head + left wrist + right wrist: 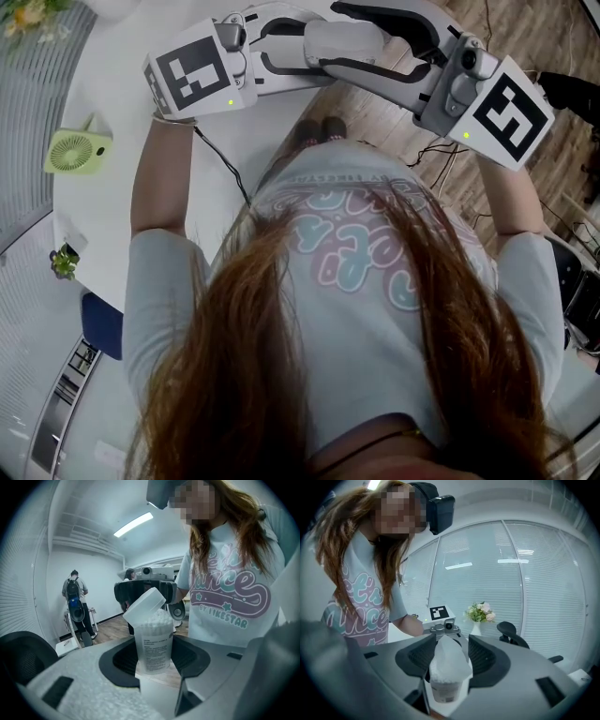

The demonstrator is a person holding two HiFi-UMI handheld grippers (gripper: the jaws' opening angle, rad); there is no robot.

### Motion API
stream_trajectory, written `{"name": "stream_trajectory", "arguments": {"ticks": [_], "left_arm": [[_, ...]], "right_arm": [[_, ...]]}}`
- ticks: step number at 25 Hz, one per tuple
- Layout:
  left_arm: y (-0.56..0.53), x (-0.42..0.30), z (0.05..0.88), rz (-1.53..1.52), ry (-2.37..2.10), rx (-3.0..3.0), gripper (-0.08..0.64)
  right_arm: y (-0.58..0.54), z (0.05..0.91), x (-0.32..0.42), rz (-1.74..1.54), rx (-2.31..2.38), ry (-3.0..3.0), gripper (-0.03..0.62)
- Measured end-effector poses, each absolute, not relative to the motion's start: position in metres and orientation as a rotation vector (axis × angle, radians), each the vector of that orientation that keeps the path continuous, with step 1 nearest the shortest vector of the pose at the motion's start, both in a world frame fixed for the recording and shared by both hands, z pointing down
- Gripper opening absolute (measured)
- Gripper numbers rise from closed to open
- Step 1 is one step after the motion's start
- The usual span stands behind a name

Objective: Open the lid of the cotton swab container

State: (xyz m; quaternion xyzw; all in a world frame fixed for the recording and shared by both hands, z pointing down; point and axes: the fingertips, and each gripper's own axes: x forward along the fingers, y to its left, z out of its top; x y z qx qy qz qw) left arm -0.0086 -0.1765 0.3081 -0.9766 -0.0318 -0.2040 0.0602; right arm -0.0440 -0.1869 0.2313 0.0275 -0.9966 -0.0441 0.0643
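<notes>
A clear cotton swab container, packed with white swabs, stands upright between the jaws of my left gripper, which is shut on its body. Its hinged lid is tilted up off the rim. From the opposite side my right gripper faces the left one. The lid sits between its dark pads, and they look closed on it. In the head view both grippers meet in front of the person's chest. The container shows there only as a white shape between the jaws.
A white table lies at the left with a small green fan and a tiny plant on it. Wooden floor with cables lies ahead. A flower vase and an office chair stand behind. A person with a backpack stands far off.
</notes>
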Motion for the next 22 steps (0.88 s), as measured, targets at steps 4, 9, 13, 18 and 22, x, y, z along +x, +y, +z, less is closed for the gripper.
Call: {"name": "stream_trajectory", "arguments": {"ticks": [4,9,13,18,22], "left_arm": [[-0.177,-0.010,0.311,-0.623,-0.082,-2.956,0.189],[-0.177,-0.013,0.311,-0.622,-0.073,-2.960,0.188],[-0.175,-0.013,0.309,-0.608,-0.078,-2.961,0.189],[-0.174,-0.012,0.305,-0.580,-0.083,-2.965,0.189],[-0.172,-0.013,0.304,-0.568,-0.090,-2.971,0.189]], "right_arm": [[-0.193,0.222,-0.042,-0.170,0.140,-3.050,0.171],[-0.198,0.219,-0.042,-0.185,0.173,-3.069,0.119],[-0.203,0.216,-0.042,-0.191,0.179,-3.071,0.100],[-0.210,0.213,-0.043,-0.157,0.184,-3.080,0.094],[-0.216,0.215,-0.044,-0.102,0.184,-3.080,0.091]]}}
